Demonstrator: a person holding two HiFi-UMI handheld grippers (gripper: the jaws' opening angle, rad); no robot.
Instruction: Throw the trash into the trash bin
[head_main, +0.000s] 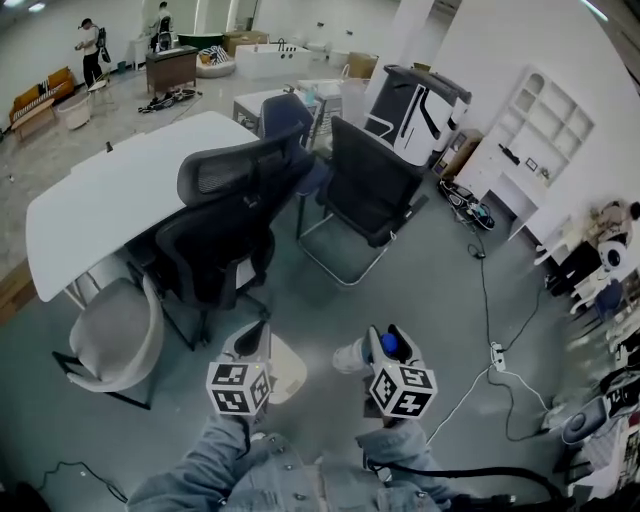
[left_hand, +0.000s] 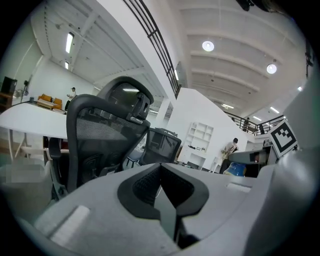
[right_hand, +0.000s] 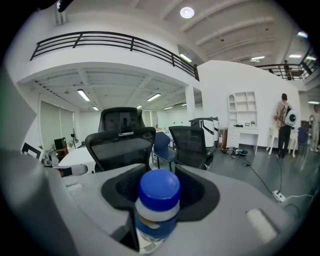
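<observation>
My right gripper is shut on a small bottle with a blue cap. In the right gripper view the bottle stands upright between the dark pads, cap towards the camera. My left gripper is held beside it on the left. Its two dark pads meet along a seam with nothing between them, so the left gripper is shut and empty. Both grippers hover over the grey floor, close to the person's denim sleeves. I see no trash bin that I can name for sure.
Two black mesh office chairs stand just ahead, with a white table behind and a grey shell chair at the left. A cable and power strip lie on the floor to the right. A pale object lies under the left gripper.
</observation>
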